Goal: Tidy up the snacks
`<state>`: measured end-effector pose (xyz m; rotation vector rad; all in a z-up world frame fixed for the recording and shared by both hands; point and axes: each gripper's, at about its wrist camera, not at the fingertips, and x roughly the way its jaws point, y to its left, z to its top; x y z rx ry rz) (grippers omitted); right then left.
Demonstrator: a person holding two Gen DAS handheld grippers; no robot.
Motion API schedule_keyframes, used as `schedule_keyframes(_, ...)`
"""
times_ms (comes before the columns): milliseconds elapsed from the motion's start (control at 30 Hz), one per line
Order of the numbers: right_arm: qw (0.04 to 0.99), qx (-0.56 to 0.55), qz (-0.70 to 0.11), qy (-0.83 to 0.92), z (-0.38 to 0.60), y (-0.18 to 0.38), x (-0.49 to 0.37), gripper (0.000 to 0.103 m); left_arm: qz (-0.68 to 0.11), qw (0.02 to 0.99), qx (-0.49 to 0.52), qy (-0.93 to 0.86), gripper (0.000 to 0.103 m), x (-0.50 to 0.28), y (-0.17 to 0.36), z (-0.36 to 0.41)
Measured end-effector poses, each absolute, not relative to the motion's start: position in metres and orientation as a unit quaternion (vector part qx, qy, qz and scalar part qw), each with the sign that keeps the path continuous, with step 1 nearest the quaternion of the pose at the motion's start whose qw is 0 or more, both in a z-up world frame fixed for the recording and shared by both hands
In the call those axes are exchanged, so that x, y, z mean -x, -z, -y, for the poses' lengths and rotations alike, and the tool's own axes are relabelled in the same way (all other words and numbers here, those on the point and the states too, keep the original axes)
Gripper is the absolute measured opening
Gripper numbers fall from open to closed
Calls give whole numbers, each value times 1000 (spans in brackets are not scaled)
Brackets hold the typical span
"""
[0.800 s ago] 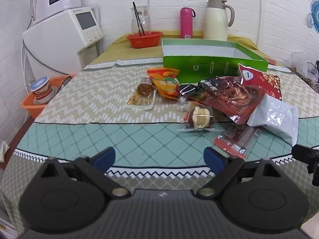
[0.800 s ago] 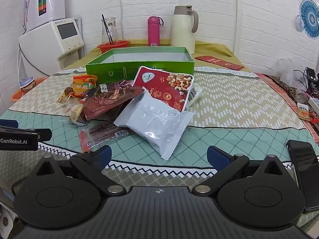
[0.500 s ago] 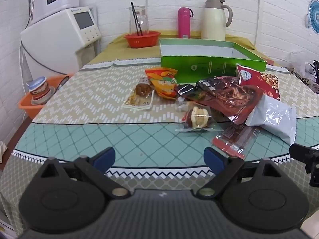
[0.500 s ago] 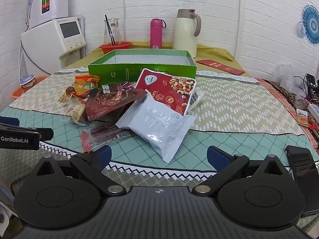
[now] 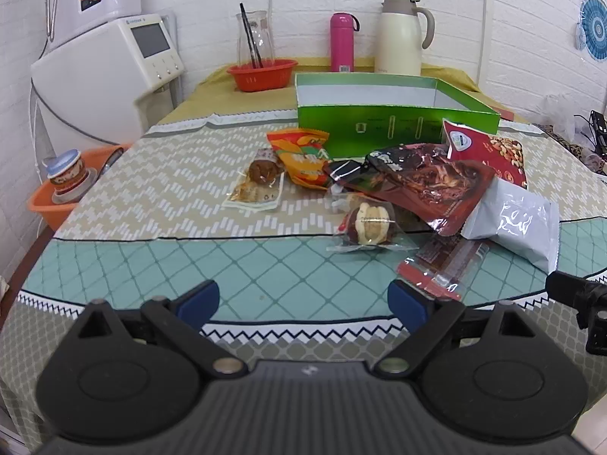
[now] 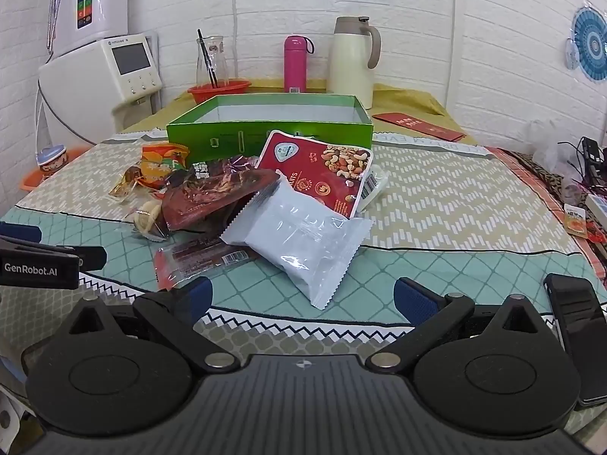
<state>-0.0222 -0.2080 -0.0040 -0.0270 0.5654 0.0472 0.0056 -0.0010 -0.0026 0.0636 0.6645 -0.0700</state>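
A pile of snack packs lies mid-table before an open green box (image 5: 394, 117) (image 6: 265, 132). It holds an orange pack (image 5: 303, 157), a dark red pack (image 5: 436, 185) (image 6: 212, 193), a red nut pack (image 6: 322, 170), a silver-white pack (image 6: 303, 242) (image 5: 516, 223), a clear-wrapped round pastry (image 5: 370, 223), a brown snack (image 5: 261, 178) and a flat red strip pack (image 5: 444, 265) (image 6: 197, 258). My left gripper (image 5: 303, 299) is open and empty at the table's near edge. My right gripper (image 6: 303, 295) is open and empty, just short of the silver-white pack.
At the back stand a cream thermos jug (image 6: 353, 60), a pink bottle (image 6: 296, 64), a red bowl (image 5: 261, 74) with a glass jar and a white appliance (image 5: 106, 76). An orange tub (image 5: 57, 197) sits off the left edge. A black phone (image 6: 580, 341) lies at the near right.
Both grippers have drifted slightly; the scene shifts a little in both views. Nothing was taken hold of and the snacks have not moved.
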Motion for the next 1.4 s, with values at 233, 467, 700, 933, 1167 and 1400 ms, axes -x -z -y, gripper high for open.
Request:
schedule_keyframes(233,960,14,-279,-26,209,4,22,103,-330,943,-24,38,90,-8,4,0)
schedule_keyframes(467,960,18,-278,-28,206,3,22,103,-325,944,-30,38,90,-7,3,1)
schedule_keyframes(700,961,19,-276,-29,205,2,22,103,-326,944,-28,39,90,-7,2,1)
schedule_keyframes(933,960,21,-276,-33,203,3,22,103,-327,944,-27,38,90,-6,2,1)
schedule_keyframes(1167,960,23,-278,-34,201,4,21,103,-329,943,-26,38,90,-7,4,2)
schedule_keyframes(1400,959,24,-279,-35,200,6,17,103,-331,943,-25,36,90,-11,5,1)
